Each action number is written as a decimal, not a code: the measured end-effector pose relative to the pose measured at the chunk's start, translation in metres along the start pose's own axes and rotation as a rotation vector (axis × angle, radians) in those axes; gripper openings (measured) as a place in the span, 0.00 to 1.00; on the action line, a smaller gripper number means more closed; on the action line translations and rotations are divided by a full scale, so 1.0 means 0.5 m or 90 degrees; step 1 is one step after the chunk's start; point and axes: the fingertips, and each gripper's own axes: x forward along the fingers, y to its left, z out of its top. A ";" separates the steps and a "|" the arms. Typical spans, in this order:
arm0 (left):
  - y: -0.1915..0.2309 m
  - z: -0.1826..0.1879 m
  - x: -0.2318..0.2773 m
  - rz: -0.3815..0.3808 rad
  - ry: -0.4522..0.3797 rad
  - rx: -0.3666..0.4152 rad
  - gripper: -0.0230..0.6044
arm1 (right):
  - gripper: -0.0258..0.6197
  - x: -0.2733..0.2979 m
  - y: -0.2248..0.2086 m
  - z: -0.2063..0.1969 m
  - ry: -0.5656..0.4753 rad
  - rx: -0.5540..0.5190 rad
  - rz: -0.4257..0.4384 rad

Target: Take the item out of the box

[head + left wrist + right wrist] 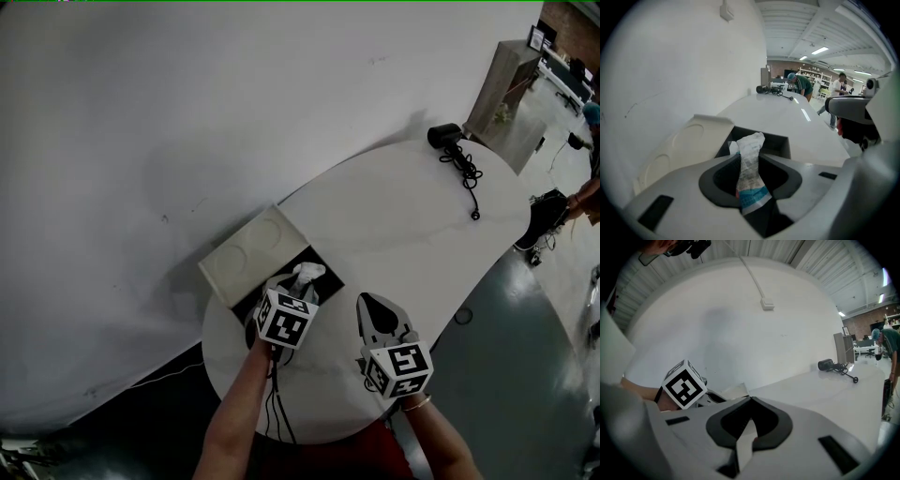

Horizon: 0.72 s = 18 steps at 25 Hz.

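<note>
On the round white table, lower left in the head view, one box lies open. The left gripper is clamped on one crinkled white packet over the box's dark inside. Only the left gripper view shows the packet's teal band. To its right, the right gripper has its jaw tips together, plain in its own view. One black corded device sits upper right.
</note>
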 end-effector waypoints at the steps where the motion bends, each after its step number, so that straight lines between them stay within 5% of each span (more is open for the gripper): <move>1: 0.001 0.006 -0.007 0.001 -0.011 -0.004 0.25 | 0.06 -0.001 0.002 0.002 -0.002 -0.001 0.000; 18: 0.006 0.057 -0.166 0.029 -0.168 -0.050 0.25 | 0.06 -0.057 0.063 0.056 -0.045 -0.030 -0.007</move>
